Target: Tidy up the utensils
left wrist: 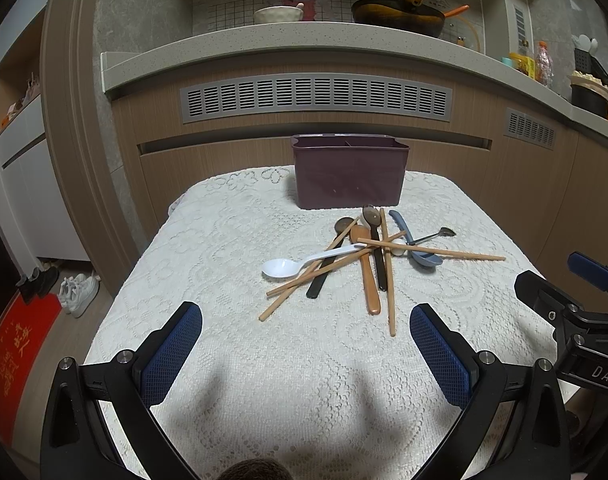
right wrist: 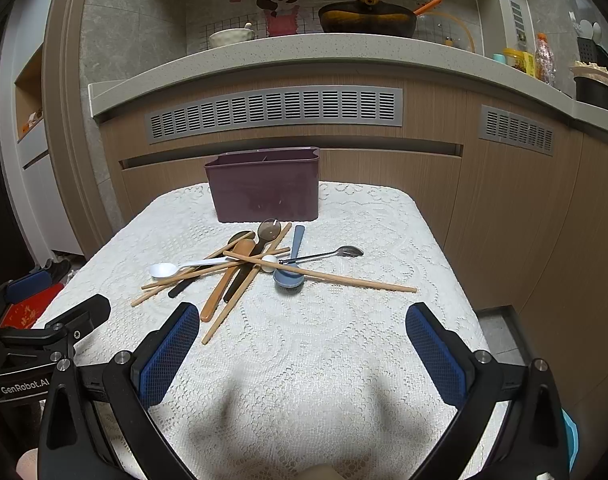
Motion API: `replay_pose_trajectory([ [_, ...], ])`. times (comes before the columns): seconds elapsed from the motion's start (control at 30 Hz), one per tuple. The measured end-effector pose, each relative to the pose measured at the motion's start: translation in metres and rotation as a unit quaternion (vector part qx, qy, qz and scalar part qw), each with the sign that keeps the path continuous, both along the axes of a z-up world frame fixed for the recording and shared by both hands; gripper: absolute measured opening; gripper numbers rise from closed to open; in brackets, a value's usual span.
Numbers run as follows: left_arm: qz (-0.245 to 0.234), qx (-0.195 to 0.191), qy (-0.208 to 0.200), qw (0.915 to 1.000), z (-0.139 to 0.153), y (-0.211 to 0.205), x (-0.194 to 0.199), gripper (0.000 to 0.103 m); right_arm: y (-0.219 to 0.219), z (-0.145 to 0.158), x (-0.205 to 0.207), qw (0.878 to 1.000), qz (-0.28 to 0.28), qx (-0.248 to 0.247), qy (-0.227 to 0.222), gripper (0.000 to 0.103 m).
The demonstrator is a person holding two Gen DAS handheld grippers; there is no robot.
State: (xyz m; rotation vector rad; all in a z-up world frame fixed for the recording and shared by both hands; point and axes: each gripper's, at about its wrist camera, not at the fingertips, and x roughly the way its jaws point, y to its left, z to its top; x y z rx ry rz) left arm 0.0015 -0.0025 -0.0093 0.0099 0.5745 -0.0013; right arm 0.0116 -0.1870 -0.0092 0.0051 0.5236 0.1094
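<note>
A dark purple utensil holder (left wrist: 349, 174) (right wrist: 264, 188) stands at the far edge of the lace-covered table (left wrist: 224, 240) (right wrist: 364, 340). In front of it lies a tangled pile: several wooden chopsticks (left wrist: 436, 250) (right wrist: 344, 278), a white plastic spoon (left wrist: 282, 268) (right wrist: 164, 270), a blue spoon (left wrist: 426, 259) (right wrist: 290, 278), a tan wooden spoon (left wrist: 368, 276) (right wrist: 224, 288), dark spoons (left wrist: 372, 216) (right wrist: 269, 229) and a metal spoon (left wrist: 444, 233) (right wrist: 348, 251). My left gripper (left wrist: 306, 354) is open, near side of the pile, holding nothing. My right gripper (right wrist: 302, 356) is open too, likewise short of the pile.
Behind the table runs a wooden cabinet with vent grilles (left wrist: 316, 96) under a stone counter (right wrist: 304, 50) carrying a pan (right wrist: 368, 18), a bowl (left wrist: 278, 14) and jars. Shoes (left wrist: 78, 290) and a red mat (left wrist: 16, 360) lie on the floor at left.
</note>
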Motion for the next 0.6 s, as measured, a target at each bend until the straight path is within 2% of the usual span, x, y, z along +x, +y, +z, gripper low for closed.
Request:
replay_pose_trajectory([
  [0.6,0.000,-0.001,0.002,1.0000,-0.0003,0.0013,-0.0007,0.103,0.0007,0.0019,0.0002,1.000,0.002,-0.001,-0.001,0.102],
])
